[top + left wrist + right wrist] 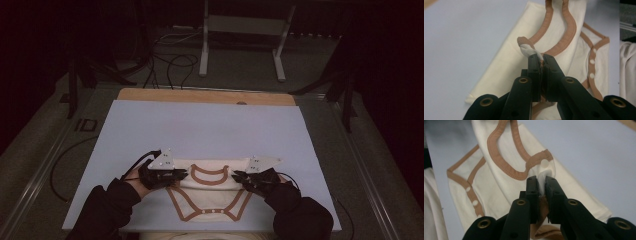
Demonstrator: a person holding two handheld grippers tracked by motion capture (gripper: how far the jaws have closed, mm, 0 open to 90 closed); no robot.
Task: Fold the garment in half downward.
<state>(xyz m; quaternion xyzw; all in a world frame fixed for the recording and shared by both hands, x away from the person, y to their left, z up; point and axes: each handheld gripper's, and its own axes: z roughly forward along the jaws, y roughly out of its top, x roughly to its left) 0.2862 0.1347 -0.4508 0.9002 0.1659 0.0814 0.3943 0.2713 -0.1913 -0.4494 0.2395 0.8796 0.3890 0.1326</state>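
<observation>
Cream cotton baby bodysuit with tan-brown trim lies flat on the pale blue-grey table sheet, close to the person's edge of it, neck opening turned away from the person and the snap crotch toward them.

Left of the bodysuit's neckline, the left gripper, a black two-jaw tool carried in a dark-sleeved hand, has its jaws pinched tight on the garment's shoulder. In the left gripper view, a small twist of white fabric and trim bunches up just ahead of the left gripper, so the hold sits on the edge of the neck binding and not on the body panel. That looks chosen on purpose: the trimmed seam is the stiffest part and gives a firm bite.

Across the neckline, the right gripper mirrors it, clamped on the opposite shoulder. The right gripper view shows cloth drawn between its jaws just below a white snap button on the shoulder tab.

Held at both shoulders alike, the bodysuit stays stretched evenly between them, which I judge suits spreading it smooth or starting a fold along the sheet.

Below the bodysuit, at the near edge, a strip of pale cloth shows.
</observation>
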